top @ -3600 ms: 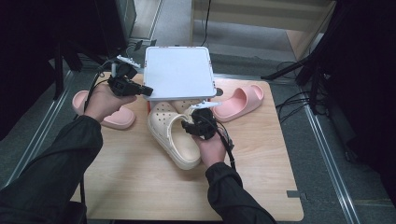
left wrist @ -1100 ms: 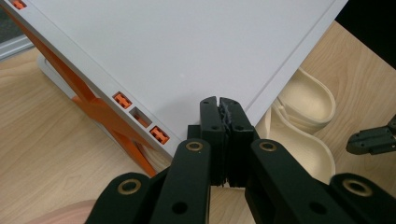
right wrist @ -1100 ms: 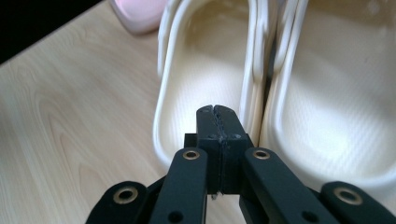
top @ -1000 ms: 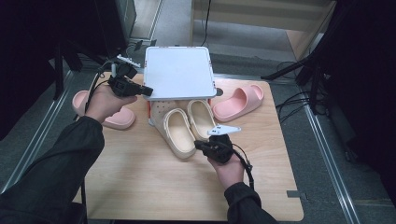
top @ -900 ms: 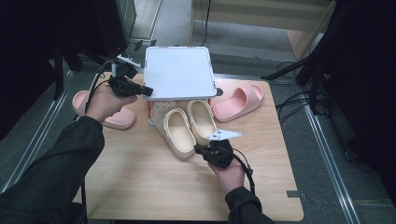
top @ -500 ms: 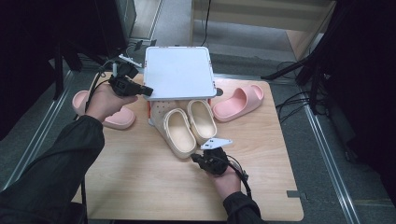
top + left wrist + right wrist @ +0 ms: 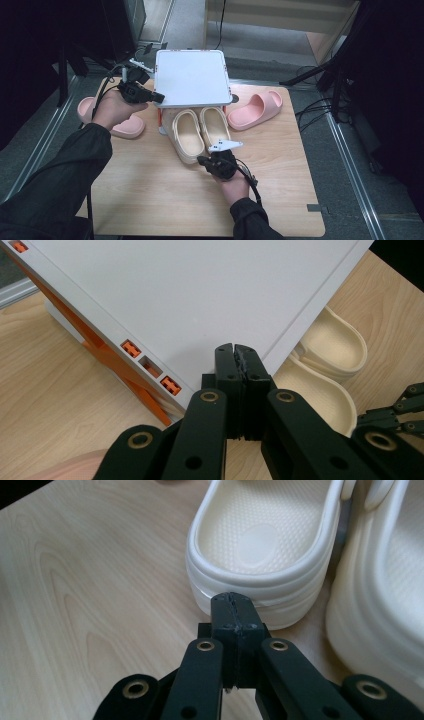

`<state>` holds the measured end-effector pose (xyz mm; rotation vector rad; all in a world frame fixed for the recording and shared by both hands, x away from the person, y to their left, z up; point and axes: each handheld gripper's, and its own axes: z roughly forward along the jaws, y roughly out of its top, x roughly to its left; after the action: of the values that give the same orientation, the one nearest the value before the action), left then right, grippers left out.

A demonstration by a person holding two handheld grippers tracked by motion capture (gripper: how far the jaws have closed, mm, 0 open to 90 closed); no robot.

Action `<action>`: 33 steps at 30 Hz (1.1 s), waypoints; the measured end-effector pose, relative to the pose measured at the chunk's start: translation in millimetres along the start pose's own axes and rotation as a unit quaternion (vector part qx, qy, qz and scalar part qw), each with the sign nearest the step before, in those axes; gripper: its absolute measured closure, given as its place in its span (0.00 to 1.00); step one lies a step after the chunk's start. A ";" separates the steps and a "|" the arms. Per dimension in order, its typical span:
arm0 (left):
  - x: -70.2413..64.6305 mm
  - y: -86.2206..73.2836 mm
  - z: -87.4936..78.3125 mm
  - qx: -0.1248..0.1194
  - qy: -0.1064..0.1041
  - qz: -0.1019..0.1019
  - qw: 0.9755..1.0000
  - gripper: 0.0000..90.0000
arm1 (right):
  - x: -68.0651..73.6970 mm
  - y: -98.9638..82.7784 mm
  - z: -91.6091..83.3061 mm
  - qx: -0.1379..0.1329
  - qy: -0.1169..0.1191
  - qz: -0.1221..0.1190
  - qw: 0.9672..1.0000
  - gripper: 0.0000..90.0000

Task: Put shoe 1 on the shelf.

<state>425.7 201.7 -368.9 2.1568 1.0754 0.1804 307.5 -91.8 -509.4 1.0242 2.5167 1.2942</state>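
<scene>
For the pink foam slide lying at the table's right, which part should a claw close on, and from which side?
Grip the pink foam slide on its arched strap, coming from the person's side of the wooden table. The strap stands raised over the sole with an opening beneath, so one jaw probably slips under and one over. The sole's edge is thick and rounded, and likely harder to pinch.

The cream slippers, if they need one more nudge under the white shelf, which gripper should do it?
Probably the right gripper: it sits shut at the heels of the cream slippers, while the left gripper rests shut at the white shelf.
</scene>
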 end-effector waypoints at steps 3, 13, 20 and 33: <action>0.5 0.1 -0.2 0.001 -0.001 -0.005 1.000 0.99 | -0.6 9.5 7.9 -0.004 -0.005 0.009 1.000 1.00; 2.7 0.1 -0.5 -0.002 0.006 -0.008 1.000 0.99 | -8.6 34.7 34.0 -0.010 -0.013 0.018 1.000 1.00; 2.1 1.1 1.7 -0.004 0.001 -0.007 1.000 1.00 | -9.5 37.6 38.6 -0.014 -0.014 0.028 0.999 1.00; 1.2 1.2 2.3 -0.003 -0.005 -0.008 1.000 1.00 | -6.7 59.8 69.8 -0.024 -0.022 0.052 0.998 1.00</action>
<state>428.2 200.9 -370.0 2.1413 1.0847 0.1652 371.1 -25.2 -508.6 1.1724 2.4167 1.3373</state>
